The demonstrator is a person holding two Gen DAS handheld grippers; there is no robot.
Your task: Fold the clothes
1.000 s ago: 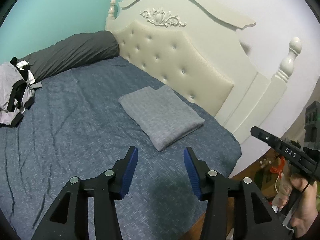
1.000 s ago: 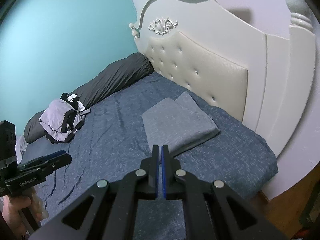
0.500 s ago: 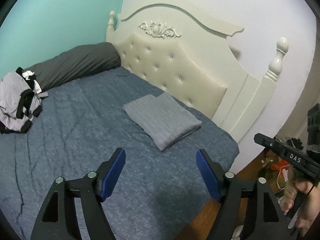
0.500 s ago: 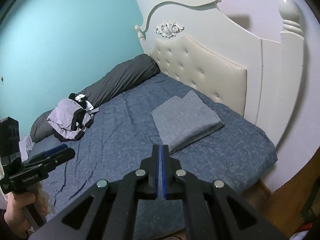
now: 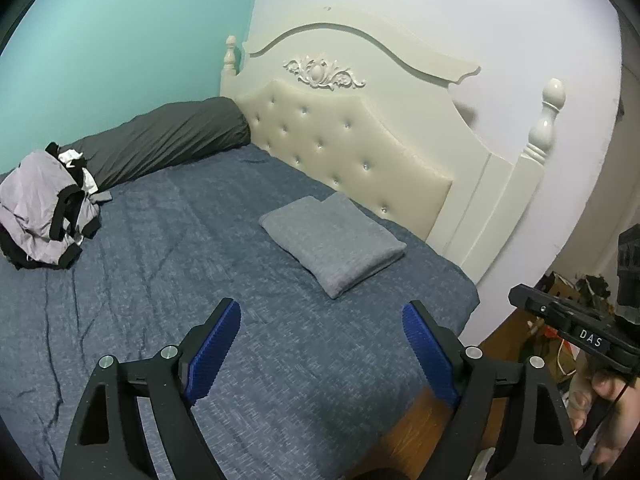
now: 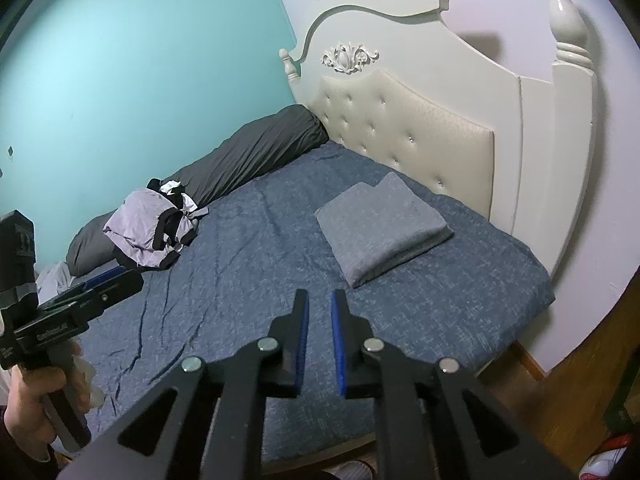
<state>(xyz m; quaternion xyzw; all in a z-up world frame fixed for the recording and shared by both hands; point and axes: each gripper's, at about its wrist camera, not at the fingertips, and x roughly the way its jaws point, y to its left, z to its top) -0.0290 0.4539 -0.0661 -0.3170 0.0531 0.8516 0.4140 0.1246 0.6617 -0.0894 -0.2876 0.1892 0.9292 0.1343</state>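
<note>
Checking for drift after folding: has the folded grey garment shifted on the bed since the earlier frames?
No. The folded grey garment lies at the same spot beside the headboard; only the cameras pulled back.

Around the folded grey cloth [image 5: 334, 242] the blue bedspread [image 5: 180, 280] lies bare toward the near edge and left. The headboard [image 5: 352, 148] blocks behind it; a crumpled garment pile [image 5: 44, 212] sits well apart, left.

I see the bed [image 5: 160, 280] under a blue-grey cover. A folded grey cloth [image 5: 332, 240] lies at two o'clock, crumpled lilac-and-black clothes [image 5: 44, 212] at ten, a dark bolster [image 5: 168, 140] at eleven.
</note>
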